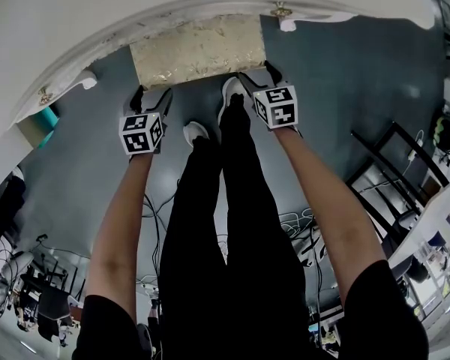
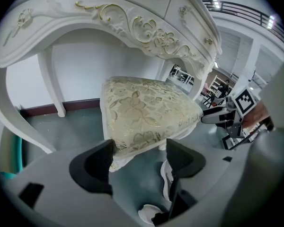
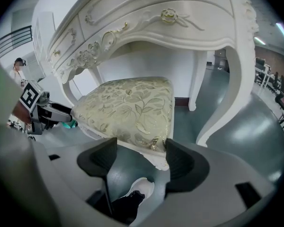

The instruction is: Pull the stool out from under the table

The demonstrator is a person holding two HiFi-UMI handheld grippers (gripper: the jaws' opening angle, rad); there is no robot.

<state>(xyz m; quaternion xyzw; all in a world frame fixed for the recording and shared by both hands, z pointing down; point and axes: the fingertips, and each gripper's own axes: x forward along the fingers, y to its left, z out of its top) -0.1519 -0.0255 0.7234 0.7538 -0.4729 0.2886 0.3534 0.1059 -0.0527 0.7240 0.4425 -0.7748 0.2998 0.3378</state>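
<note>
The stool, white-framed with a gold leaf-patterned cushion, stands partly under the white carved table. My left gripper is at the stool's near left corner and my right gripper at its near right corner. In the left gripper view the stool has its corner just inside the open left gripper, against the left finger. In the right gripper view the stool's front edge spans the gap of the open right gripper, its corner by the right finger.
Curved white table legs flank the stool. The person's white shoes stand just behind its front edge. A black chair frame is at the right, a teal object at the left, and cables lie on the grey floor.
</note>
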